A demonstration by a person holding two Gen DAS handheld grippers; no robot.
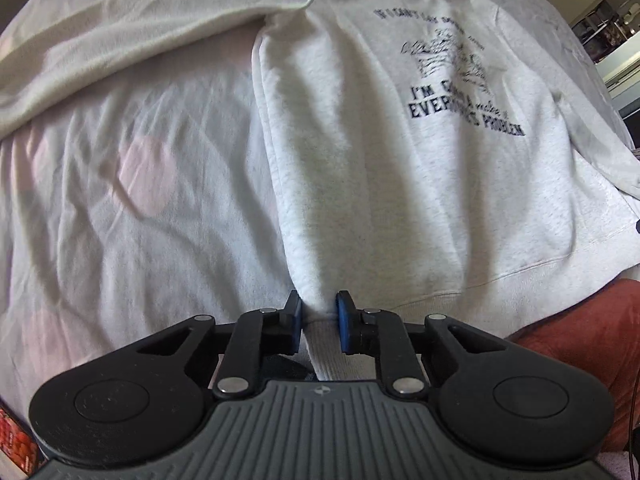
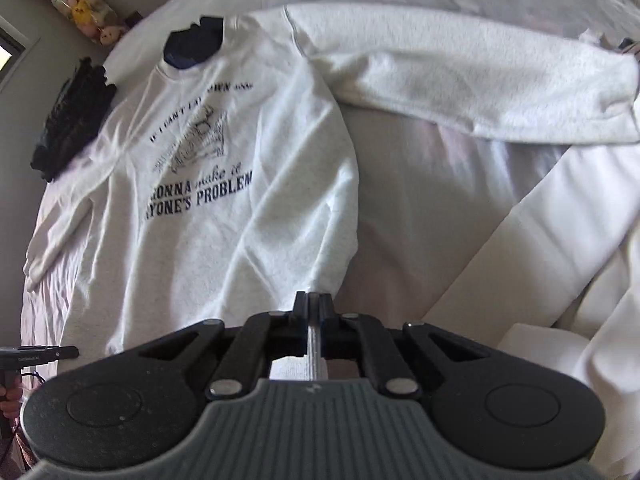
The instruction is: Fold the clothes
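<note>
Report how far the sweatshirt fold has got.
Done: the sweatshirt lies print-up on the bed, one sleeve spread out. In hand: the left gripper and right gripper each pinch its ribbed hem. Left: every fold; none shows yet.

A bed with a pale pink-spotted sheet (image 1: 132,184) stands against a grey wall (image 2: 24,12).

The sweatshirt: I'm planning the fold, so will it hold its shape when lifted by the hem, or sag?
The sweatshirt will probably sag: it already drapes in soft creases away from the pinched hem. Its thick fleece looks fairly heavy, so the loose sleeve would likely trail. The ribbed hem, clamped in the right gripper, seems unlikely to slip.
</note>
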